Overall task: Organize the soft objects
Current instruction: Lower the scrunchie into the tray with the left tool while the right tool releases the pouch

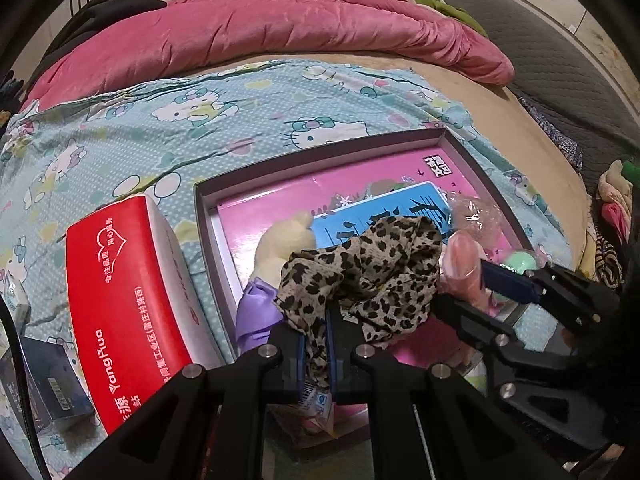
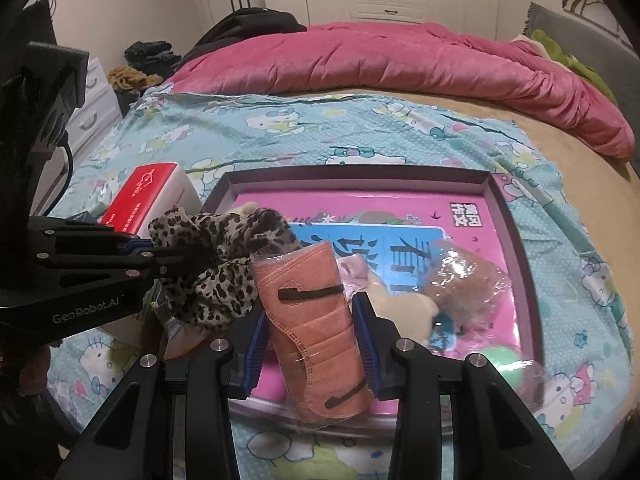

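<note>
In the left wrist view, my left gripper (image 1: 316, 344) is shut on a leopard-print cloth (image 1: 368, 272) that bunches above its fingers, over the near left corner of a shallow purple-rimmed tray (image 1: 320, 160). My right gripper (image 2: 310, 312) is shut on a salmon-pink fabric pack in clear wrap (image 2: 316, 340), held upright over the tray's near edge (image 2: 360, 172). Each gripper shows in the other's view, the left gripper (image 2: 160, 256) beside the right one. In the tray lie a cream plush (image 2: 404, 308), a brown plush in plastic (image 2: 464, 280) and a green ball (image 2: 508, 364).
The tray rests on a blue cartoon-cat sheet (image 1: 160, 140) on a bed. A red and white box (image 1: 128, 292) stands left of the tray, with a dark box (image 1: 52, 392) nearer. A purple item (image 1: 256, 312) lies at the tray's near left. A pink quilt (image 2: 400, 64) is heaped behind.
</note>
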A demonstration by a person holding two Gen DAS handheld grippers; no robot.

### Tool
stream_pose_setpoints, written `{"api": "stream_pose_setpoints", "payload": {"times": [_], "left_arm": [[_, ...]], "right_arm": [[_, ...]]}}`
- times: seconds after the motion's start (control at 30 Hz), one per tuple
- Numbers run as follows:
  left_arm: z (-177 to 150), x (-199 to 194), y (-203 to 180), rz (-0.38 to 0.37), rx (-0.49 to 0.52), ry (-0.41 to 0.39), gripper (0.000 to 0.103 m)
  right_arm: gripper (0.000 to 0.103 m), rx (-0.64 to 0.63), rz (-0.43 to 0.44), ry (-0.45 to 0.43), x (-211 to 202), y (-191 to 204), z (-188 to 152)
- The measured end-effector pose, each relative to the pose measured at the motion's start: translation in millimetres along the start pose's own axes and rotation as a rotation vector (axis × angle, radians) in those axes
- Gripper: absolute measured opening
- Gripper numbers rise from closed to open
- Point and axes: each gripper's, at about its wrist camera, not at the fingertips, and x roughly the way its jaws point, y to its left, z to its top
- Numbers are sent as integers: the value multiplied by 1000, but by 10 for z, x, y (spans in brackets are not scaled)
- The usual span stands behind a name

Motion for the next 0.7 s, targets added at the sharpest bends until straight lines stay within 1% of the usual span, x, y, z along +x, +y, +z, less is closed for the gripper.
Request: {"api": "stream_pose_setpoints", "payload": {"times": [0.2,0.33,0.57,0.7], "left_arm": [[8,16,46,-5,-9,-3,8],[16,28,65,-3,-14,-1,8],[22,50,58,2,-6,5,8],[24,60,52,3,-7,6,8]], "right_arm": [[42,19,-12,-36,46,80,-43],[42,35,-33,-44,84,105,-53],[42,77,-39,-26,177,94,-150],[42,91,-41,-29,175,79,-176]]}}
